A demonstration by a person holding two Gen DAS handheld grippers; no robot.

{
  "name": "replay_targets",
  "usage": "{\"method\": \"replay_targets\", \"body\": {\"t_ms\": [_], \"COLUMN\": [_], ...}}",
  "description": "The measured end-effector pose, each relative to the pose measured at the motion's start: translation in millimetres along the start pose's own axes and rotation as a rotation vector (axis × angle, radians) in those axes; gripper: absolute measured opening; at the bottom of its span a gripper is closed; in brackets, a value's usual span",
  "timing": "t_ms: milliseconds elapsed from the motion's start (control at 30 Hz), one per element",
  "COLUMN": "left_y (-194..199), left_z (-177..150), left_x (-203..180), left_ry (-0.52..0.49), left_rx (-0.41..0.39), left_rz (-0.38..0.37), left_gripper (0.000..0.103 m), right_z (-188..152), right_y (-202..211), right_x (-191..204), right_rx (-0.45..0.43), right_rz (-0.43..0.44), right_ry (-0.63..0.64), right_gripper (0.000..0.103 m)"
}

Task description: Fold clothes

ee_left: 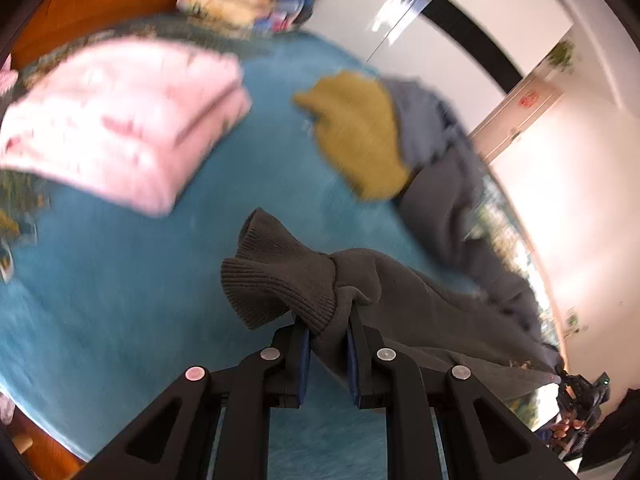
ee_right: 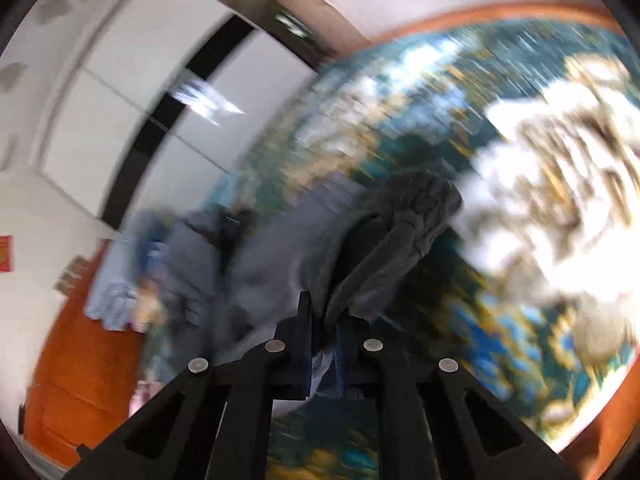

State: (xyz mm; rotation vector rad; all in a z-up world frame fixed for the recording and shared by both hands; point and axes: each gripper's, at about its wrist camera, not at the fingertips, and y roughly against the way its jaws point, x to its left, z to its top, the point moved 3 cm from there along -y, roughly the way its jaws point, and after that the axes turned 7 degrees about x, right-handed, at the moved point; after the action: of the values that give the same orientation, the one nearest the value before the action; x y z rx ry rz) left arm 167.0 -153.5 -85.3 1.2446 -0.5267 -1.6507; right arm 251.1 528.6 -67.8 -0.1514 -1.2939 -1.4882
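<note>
The left tongs (ee_left: 328,330) clenched the grey sweater's (ee_left: 420,300) ribbed cuff (ee_left: 280,276) above the teal bedspread (ee_left: 140,280). The right tongs (ee_right: 324,320) gripped grey fabric (ee_right: 400,232), but heavy blur hid which part. A folded pink garment (ee_left: 120,120) lay nearby.

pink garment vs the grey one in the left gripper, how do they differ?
The pink garment is folded into a neat stack; the grey garment is unfolded and stretched out. The pink one lies free on the blue cover; the grey one is pinched at its ribbed cuff by the left gripper. Both are soft clothes over that cover.
</note>
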Motion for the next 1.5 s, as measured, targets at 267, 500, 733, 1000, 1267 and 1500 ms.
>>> {"method": "replay_targets", "body": {"t_ms": [267,500,733,1000,1267,1500], "left_y": [-9.7,4.9,32.6,6.7,-84.4,-167.7], "left_z": [-13.2,-11.3,12.8,88.6,165.1,218.3], "left_x": [11.0,5.2,-7.0,-74.9,-165.9,-195.2], "left_ry": [0.023,-0.027,-0.074,-0.216,-0.356,-0.379], "left_rx": [0.052,0.046,-0.021,-0.091,-0.037,0.041], "left_rz": [0.003,-0.044,-0.002,-0.044,-0.059,-0.060], "left_gripper": [0.016,0.021,0.040,0.055,0.062,0.064], "right_z": [-43.7,-47.6,-43.9,-32.8,-72.3,-78.3], "right_y": [1.6,14.8,43.1,22.6,-64.7,-60.6], "right_x": [-47.1,-45.3,-31.0,46.5,82.5,66.5], "right_rx": [-0.004,-0.009,-0.028,-0.012,0.124,0.074], "right_rz": [-0.061,-0.092,-0.167,-0.117,-0.123,-0.101], "right_ry": [-0.111,-0.102,-0.026,0.175,0.304,0.251], "right_gripper": [0.009,0.015,0.025,0.046,0.047,0.053]}}
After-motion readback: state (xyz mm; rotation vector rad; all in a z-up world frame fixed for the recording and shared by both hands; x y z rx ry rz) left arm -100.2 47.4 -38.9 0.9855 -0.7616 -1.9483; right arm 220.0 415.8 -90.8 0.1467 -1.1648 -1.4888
